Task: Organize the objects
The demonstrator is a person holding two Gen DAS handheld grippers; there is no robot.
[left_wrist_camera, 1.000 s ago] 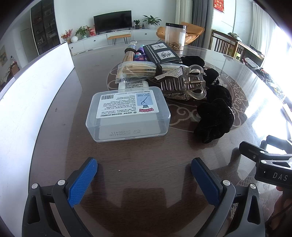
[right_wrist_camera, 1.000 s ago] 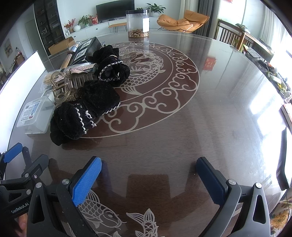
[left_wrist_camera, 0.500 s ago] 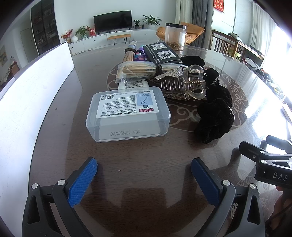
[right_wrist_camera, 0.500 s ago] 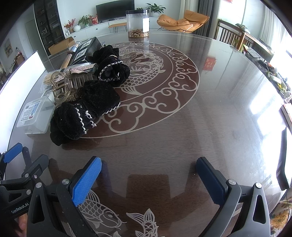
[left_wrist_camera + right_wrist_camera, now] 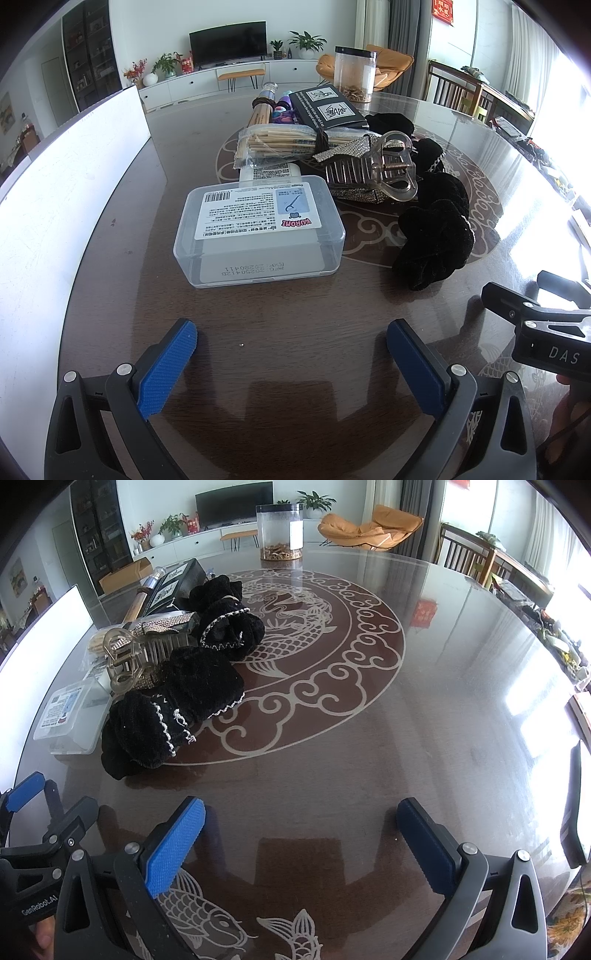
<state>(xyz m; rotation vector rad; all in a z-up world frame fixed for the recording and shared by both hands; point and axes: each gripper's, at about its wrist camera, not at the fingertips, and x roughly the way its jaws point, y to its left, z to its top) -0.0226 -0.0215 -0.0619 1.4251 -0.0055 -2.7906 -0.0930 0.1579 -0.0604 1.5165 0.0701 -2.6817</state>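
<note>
So the pile of stuff sits on the dark round table [image 5: 424, 720], off to the left half of it. Closest to the left gripper [image 5: 291, 363] is the clear plastic box [image 5: 258, 236] with the KUROMI label, lying flat straight ahead of the blue pads, apart from them with bare tabletop between. Just right of the box is a black scrunchie [image 5: 436, 236], and behind that a big clear claw clip [image 5: 380, 170] resting on a sparkly rhinestone piece. Further back there's a bagged bundle of wooden sticks [image 5: 280, 142], a black booklet-looking box [image 5: 328, 109], and a tall clear jar [image 5: 354, 75] well beyond the pile.

From the right wrist view, the same black scrunchie [image 5: 173, 712] is up and to the left of the right gripper [image 5: 301, 843], not touching it, and a second black scrunchie [image 5: 229, 622] sits behind it on the dragon pattern. The table straight in front of that gripper is bare.

Both grippers are spread wide with nothing between the pads, hovering low near the table's near edge, side by side.
</note>
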